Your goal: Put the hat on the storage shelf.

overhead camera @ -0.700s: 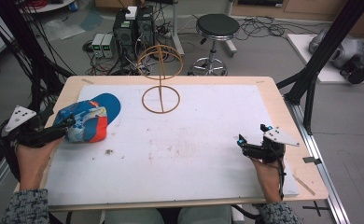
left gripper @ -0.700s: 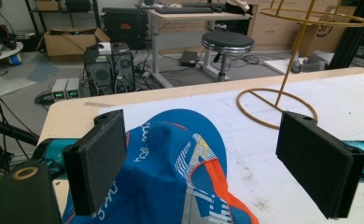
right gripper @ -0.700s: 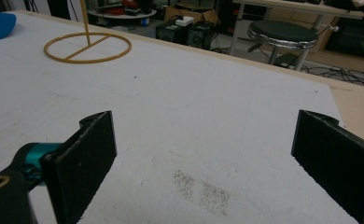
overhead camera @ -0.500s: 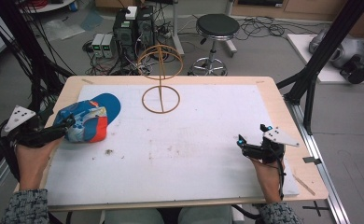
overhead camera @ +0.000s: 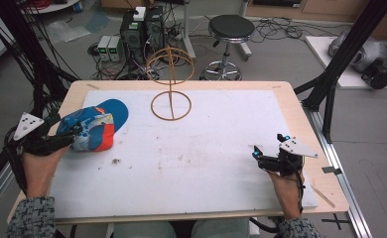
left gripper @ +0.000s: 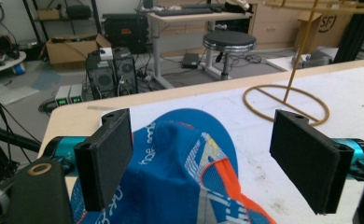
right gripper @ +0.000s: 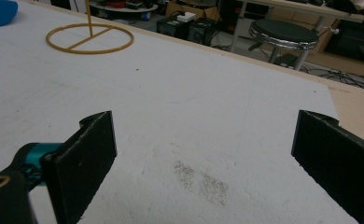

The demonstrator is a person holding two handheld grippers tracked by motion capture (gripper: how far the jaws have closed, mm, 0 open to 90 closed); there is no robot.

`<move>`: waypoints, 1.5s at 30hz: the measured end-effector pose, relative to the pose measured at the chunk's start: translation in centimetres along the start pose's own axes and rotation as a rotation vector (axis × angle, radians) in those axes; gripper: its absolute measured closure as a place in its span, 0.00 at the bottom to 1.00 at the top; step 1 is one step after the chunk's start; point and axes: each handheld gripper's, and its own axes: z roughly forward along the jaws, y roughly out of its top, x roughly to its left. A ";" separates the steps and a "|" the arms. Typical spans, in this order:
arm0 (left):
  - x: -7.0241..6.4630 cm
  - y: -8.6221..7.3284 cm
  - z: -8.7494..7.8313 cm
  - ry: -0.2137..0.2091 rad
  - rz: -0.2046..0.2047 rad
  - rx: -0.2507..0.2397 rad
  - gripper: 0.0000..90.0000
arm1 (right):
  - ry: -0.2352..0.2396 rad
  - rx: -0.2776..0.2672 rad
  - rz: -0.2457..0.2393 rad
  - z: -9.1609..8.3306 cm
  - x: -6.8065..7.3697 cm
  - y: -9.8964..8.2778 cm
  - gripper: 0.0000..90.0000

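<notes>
Left gripper (left gripper: 208,158) is sitting wide open around the blue-orange baseball cap (left gripper: 180,177), while the right gripper (right gripper: 208,158), also open, is idling well apart.

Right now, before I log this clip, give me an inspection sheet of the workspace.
Surface: white mat on wooden table, scuffed, with dark specks.
Job's things: blue-and-orange cap at the left; yellow wire stand at the far middle, upright.
Clutter: small crumb near the cap.
Grippers: left gripper open, jaws either side of the cap; right gripper open over bare mat.
Cables: black bundle hanging at the left; loose leads on the floor.
Surroundings: stool, computer towers.
</notes>
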 end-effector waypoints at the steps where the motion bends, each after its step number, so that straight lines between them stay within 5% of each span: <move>1: 0.2 -0.3 0.3 0.016 0.001 0.010 0.24 | -0.002 0.002 -0.012 -0.1 0.0 -0.1 0.06; 22: 0.9 -2.4 1.6 0.021 0.018 0.089 0.43 | 0.005 0.009 -0.013 -0.5 0.0 -0.3 0.06; 40: 1.1 -2.8 1.7 -0.002 0.023 0.139 0.80 | 0.004 0.014 -0.010 -0.5 0.0 -0.4 0.06; 45: 0.7 -2.7 1.5 -0.042 0.069 0.109 0.94 | 0.004 0.014 -0.010 -0.5 0.0 -0.3 0.06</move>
